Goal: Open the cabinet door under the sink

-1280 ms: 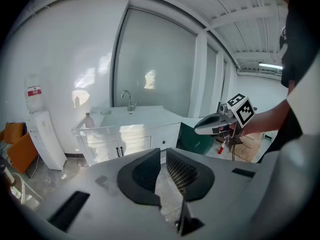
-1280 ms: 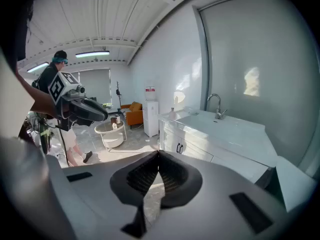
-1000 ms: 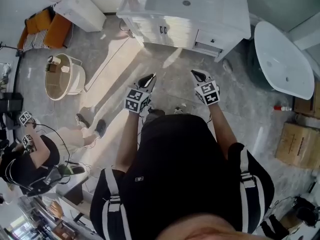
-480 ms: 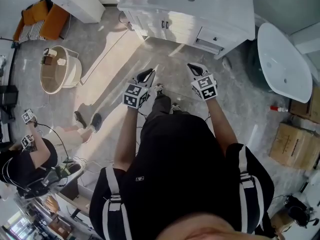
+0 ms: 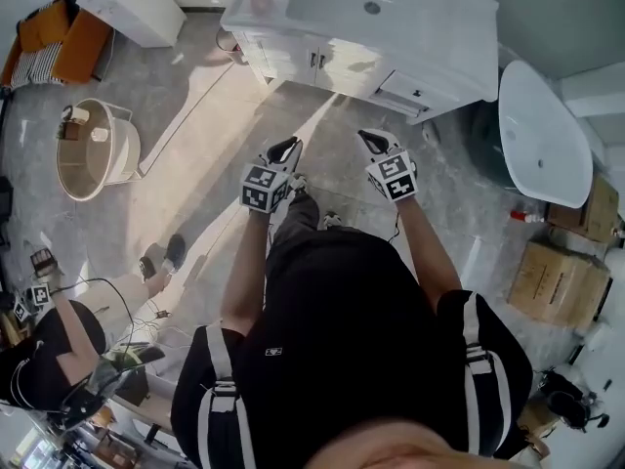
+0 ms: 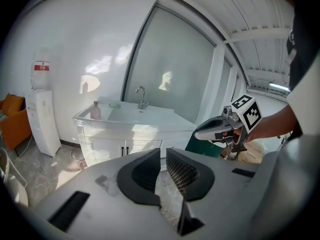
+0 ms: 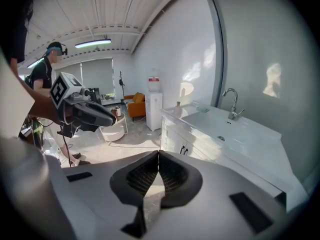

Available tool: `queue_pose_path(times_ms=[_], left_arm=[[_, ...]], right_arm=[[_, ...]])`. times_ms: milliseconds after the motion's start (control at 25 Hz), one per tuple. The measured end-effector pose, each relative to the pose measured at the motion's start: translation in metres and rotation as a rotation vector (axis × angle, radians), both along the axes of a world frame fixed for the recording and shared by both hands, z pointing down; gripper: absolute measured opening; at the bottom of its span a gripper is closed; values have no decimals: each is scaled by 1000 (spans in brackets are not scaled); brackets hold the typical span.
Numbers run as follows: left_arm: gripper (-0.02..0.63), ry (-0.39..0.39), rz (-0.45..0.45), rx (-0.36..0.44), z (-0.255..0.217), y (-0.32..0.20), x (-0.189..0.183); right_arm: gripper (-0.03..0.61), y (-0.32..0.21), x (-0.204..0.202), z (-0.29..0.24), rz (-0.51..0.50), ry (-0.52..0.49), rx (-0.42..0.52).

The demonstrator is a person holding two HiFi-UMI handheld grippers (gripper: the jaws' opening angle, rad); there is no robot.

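Floor (image 5: 195, 86) is grey marbled tile; hard sun patch (image 5: 256, 106) runs diagonally across it; white freestanding tub (image 5: 542, 130) at right, cardboard boxes (image 5: 549, 283) just past it; orange armchair (image 5: 59, 35) in the far left corner, white water dispenser (image 6: 42, 121) standing against the white wall (image 6: 90, 44); round tray table (image 5: 93, 149) on open floor; tall frosted glass panel (image 6: 170, 69) set into that wall; ribbed white ceiling (image 7: 100, 9) with one strip light (image 7: 92, 43) lit; window (image 7: 100, 71) at the far end.

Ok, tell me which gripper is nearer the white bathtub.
Right. The right gripper hangs left of the bathtub, apart from it; the left gripper is farther left still.
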State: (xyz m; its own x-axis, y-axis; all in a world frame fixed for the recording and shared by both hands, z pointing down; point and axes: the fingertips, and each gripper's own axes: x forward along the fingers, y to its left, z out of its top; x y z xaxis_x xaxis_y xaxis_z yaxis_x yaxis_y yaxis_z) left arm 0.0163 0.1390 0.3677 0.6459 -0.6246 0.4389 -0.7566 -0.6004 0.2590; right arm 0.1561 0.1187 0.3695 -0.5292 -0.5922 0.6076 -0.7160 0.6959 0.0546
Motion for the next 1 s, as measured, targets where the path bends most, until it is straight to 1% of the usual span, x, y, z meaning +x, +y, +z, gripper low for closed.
queue_pose_path(times_ms=[280, 440, 600, 680, 760, 920, 1000], left_arm=[[44, 22, 2, -16, 15, -68, -36], [43, -8, 17, -15, 23, -99, -46], [44, -33, 12, -30, 31, -121, -48], [44, -68, 11, -25, 33, -132, -47], [43, -88, -17, -11, 37, -146, -46], [44, -100, -123, 7, 59, -182, -42], [44, -105, -178, -2, 77, -198, -37]], right_arm=[[60, -50, -27, 21, 20, 42, -42], [60, -83, -38, 32, 42, 35, -58], [60, -111, -51, 37, 11, 21, -66], [60, -124, -53, 49, -10, 14, -89], [60, -141, -52, 63, -37, 5, -110], [60, -178, -48, 95, -113, 6, -140], [60, -195, -47, 112, -151, -4, -154]])
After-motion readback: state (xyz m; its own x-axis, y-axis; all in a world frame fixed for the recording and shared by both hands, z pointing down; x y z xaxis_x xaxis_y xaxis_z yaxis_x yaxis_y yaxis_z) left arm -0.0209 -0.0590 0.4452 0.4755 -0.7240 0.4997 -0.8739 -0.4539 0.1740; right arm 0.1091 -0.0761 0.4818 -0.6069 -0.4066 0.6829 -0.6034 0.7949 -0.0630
